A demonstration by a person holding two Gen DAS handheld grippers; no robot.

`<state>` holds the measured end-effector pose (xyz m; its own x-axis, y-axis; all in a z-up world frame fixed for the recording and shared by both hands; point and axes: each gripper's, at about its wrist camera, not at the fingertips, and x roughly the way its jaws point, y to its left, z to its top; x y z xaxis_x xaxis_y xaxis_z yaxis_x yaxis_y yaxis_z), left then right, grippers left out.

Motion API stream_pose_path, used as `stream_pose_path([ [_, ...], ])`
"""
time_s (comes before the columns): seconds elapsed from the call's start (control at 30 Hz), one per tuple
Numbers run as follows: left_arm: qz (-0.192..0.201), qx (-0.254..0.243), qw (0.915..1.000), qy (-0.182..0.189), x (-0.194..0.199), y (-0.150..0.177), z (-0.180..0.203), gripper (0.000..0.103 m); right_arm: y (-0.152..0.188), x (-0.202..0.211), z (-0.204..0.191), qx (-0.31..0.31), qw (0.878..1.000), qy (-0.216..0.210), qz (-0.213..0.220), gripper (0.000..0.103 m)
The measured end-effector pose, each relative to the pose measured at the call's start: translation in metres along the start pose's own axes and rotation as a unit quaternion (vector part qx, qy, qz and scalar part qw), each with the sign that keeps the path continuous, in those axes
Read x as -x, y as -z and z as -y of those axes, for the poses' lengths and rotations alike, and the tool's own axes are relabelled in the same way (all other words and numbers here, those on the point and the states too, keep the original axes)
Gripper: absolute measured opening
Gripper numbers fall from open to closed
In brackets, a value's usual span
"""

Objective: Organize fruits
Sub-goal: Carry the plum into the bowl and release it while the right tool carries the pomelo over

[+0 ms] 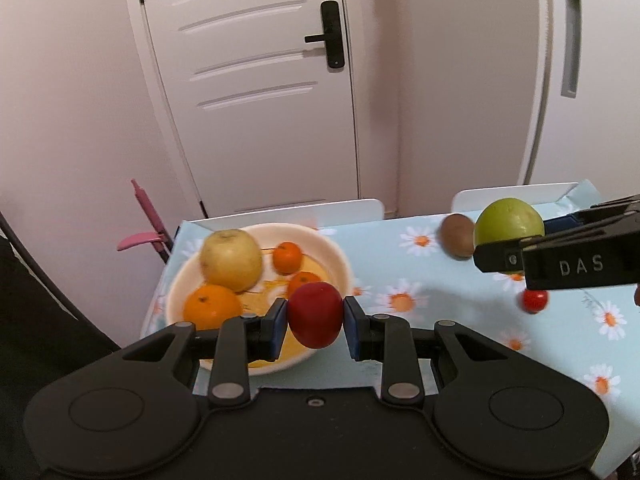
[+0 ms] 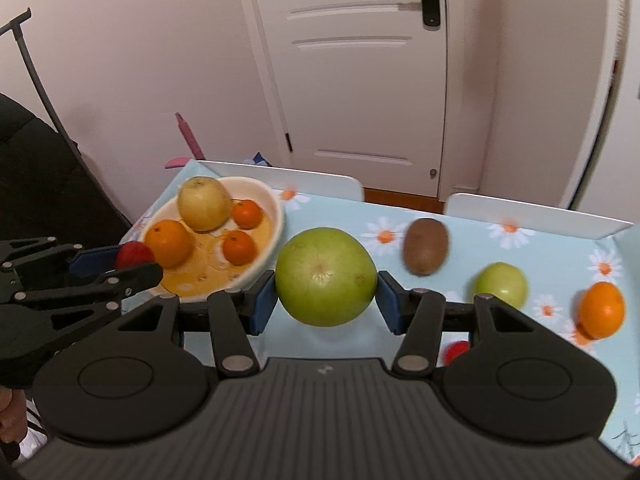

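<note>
**Both grippers loaded, bowl at the table's left edge**

We see the cream bowl sitting close to the left and far edges of the table, which is covered in a pale blue daisy cloth. Two white chair backs stand just beyond the far edge. The bowl holds a yellow apple, a large orange and two small tangerines, with bare room on its near right side. Open cloth lies between the bowl and the kiwi.

Our left gripper hovers level over the bowl's near rim, its jaws clamped on a red fruit. Our right gripper is held above mid-table to the right of the bowl, jaws gripping a large green fruit. Further right, a smaller green apple, another orange and a small red fruit rest on the table, well apart from the bowl
</note>
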<state>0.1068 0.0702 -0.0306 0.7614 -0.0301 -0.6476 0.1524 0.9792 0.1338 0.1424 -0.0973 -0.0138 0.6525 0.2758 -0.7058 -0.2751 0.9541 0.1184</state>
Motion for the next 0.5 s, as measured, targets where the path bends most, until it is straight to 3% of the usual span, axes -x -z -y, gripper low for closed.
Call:
stream_pose_path([
  [0.5,-0.011,-0.051,0.9979,0.038,-0.052,0.003,-0.058,0.033,-0.007,-0.044,-0.061,-0.028,0.999,0.033,-0.019,0.068],
])
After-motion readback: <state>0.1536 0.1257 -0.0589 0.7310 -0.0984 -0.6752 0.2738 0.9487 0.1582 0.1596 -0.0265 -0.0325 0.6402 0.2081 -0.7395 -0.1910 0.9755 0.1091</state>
